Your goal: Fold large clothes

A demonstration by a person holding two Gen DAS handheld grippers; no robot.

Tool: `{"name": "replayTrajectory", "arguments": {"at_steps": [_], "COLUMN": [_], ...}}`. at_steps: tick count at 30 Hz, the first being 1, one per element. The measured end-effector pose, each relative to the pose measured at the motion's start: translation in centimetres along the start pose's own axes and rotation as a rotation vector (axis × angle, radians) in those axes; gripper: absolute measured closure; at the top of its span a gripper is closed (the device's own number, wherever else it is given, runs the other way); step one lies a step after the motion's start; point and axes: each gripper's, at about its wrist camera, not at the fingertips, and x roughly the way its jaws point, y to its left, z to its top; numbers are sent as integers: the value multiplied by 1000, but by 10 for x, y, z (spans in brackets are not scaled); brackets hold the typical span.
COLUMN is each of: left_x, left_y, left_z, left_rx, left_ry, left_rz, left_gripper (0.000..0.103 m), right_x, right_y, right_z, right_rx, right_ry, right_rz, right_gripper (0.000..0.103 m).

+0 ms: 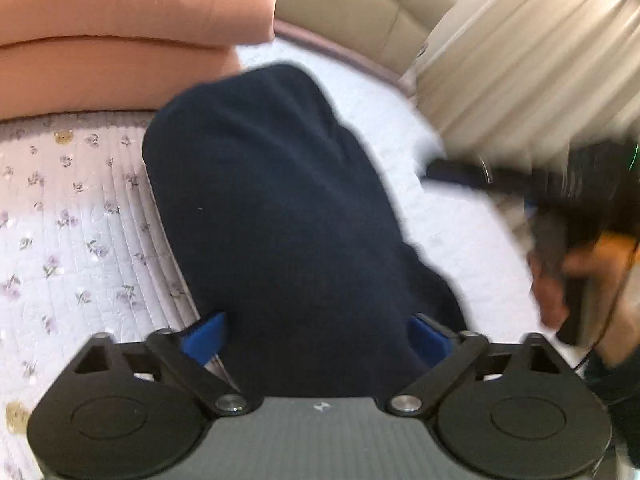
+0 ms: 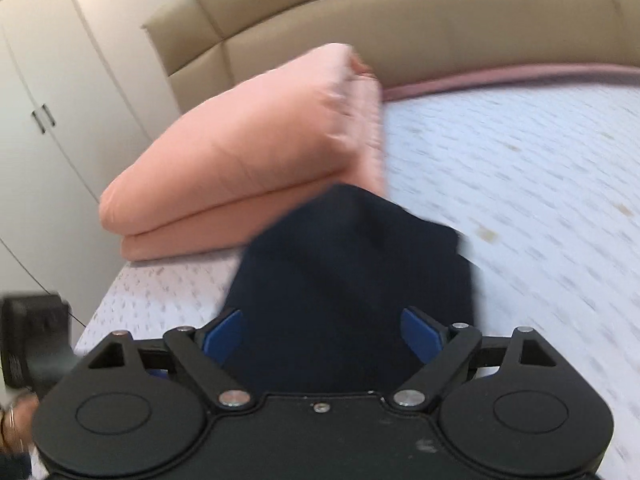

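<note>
A dark navy garment [image 1: 272,208] lies folded into a long bundle on the bed, its far end by the peach quilt. In the left wrist view my left gripper [image 1: 316,336] hovers over its near end with the blue fingers [image 1: 204,336] spread wide, one on each side of the cloth, and nothing pinched. The right wrist view shows the same garment [image 2: 348,280] from the other side. There my right gripper [image 2: 324,332] also stands wide open above it, blue pads [image 2: 424,334] apart and not pressing on the cloth. Both views are blurred.
A folded peach quilt [image 2: 240,160] lies at the head of the bed on the flowered quilted cover [image 1: 72,220]. Behind it are a beige padded headboard [image 2: 400,20], a wardrobe [image 2: 36,100] and curtains [image 1: 520,60]. A person's hand [image 1: 580,268] holds the other gripper at the right.
</note>
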Motion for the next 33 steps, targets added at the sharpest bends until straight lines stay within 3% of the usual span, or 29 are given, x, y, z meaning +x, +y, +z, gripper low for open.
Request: {"name": "replayTrajectory", "arguments": {"at_steps": [3, 5, 7, 12, 15, 18, 20, 23, 25, 26, 27, 29, 30, 31, 33], "left_x": [21, 33, 37, 39, 35, 31, 27, 21, 14, 10, 6, -14, -21, -27, -29], "left_y": [-18, -10, 9, -16, -15, -14, -15, -14, -12, -10, -7, -11, -11, -10, -6], "left_z": [-9, -18, -27, -40, -43, -50, -52, -51, -52, -53, -55, -64, -66, -67, -61], "left_rx": [132, 80, -25, 156, 162, 185, 178, 131, 75, 46, 22, -3, -6, -8, -5], "left_ry": [43, 80, 107, 110, 110, 117, 126, 156, 170, 177, 182, 180, 177, 171, 152], "left_rz": [115, 93, -2, 75, 63, 62, 56, 9, -18, -28, -40, -56, -55, -53, -43], "left_gripper": [0, 0, 0, 0, 0, 0, 0, 0, 0, 1, 1, 1, 1, 1, 0], "right_x": [70, 118, 144, 182, 176, 152, 117, 74, 67, 70, 66, 51, 42, 32, 12], "right_y": [20, 22, 11, -22, -26, -41, -37, -23, -21, -26, -41, -79, -103, -117, -111], "right_z": [16, 20, 28, 43, 49, 65, 66, 45, 13, -3, -19, -26, -25, -25, -28], "right_rx": [-42, -93, -62, 58, 34, 82, 32, -157, -325, -383, -415, -315, -184, -99, -156], "right_ry": [109, 167, 121, 98, 84, 51, 57, 56, 202, 271, 283, 251, 240, 226, 188], "right_rz": [8, -82, -62, -120, -205, -197, -95, 3, 71, 63, 31, -24, -55, -140, -266], "right_gripper": [0, 0, 0, 0, 0, 0, 0, 0, 0, 0, 0, 0, 0, 0, 1]}}
